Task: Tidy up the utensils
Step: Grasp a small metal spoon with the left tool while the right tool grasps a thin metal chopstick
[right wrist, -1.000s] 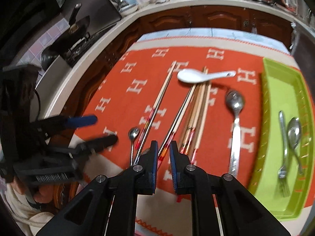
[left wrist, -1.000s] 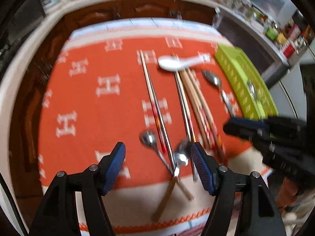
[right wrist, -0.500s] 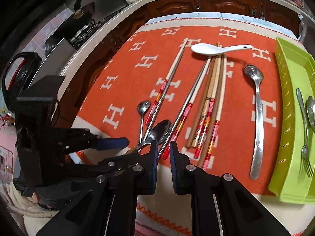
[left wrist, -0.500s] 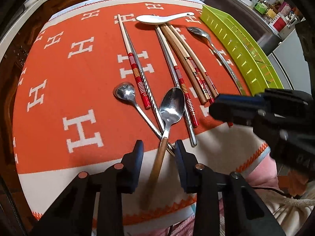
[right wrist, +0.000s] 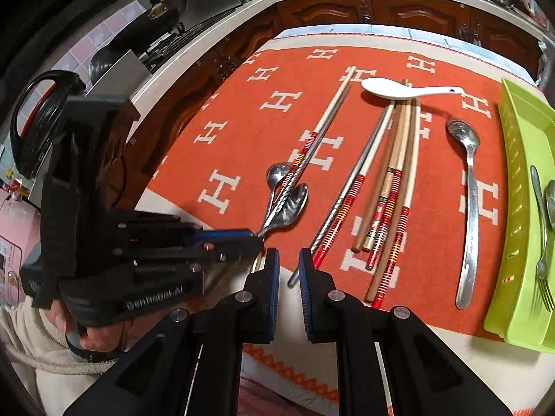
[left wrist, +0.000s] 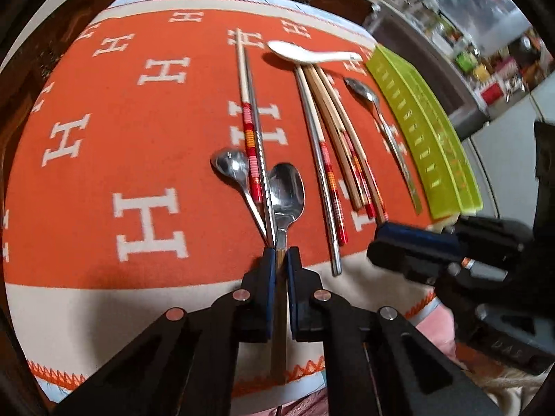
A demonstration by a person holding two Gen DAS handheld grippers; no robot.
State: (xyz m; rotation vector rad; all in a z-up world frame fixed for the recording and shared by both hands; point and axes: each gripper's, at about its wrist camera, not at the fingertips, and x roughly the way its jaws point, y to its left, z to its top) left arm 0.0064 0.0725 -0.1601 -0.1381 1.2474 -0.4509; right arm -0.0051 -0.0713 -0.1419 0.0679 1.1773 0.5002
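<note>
My left gripper [left wrist: 281, 254] is shut on the wooden handle of a large steel spoon [left wrist: 286, 189], whose bowl lies among the utensils on the orange cloth; it also shows in the right wrist view [right wrist: 290, 204]. A small spoon [left wrist: 231, 166] and a chopstick pair [left wrist: 251, 114] lie beside it. More chopsticks [right wrist: 388, 187], a white ceramic spoon [right wrist: 399, 89] and a long steel spoon [right wrist: 469, 208] lie further right. My right gripper [right wrist: 289, 260] hovers near the cloth's front edge, jaws a narrow gap apart and empty. The green tray [right wrist: 520, 145] holds a fork and a spoon.
The orange H-patterned cloth [left wrist: 104, 138] covers the table. Dark wooden cabinets and a counter [right wrist: 381, 3] run behind it. A stove with a pan [right wrist: 163, 10] stands at the far left. My left gripper body [right wrist: 114, 253] is at the right wrist view's left.
My left gripper has closed from wide open onto the large spoon's handle. The right gripper has stayed shut and drifted slightly toward the table's front edge.
</note>
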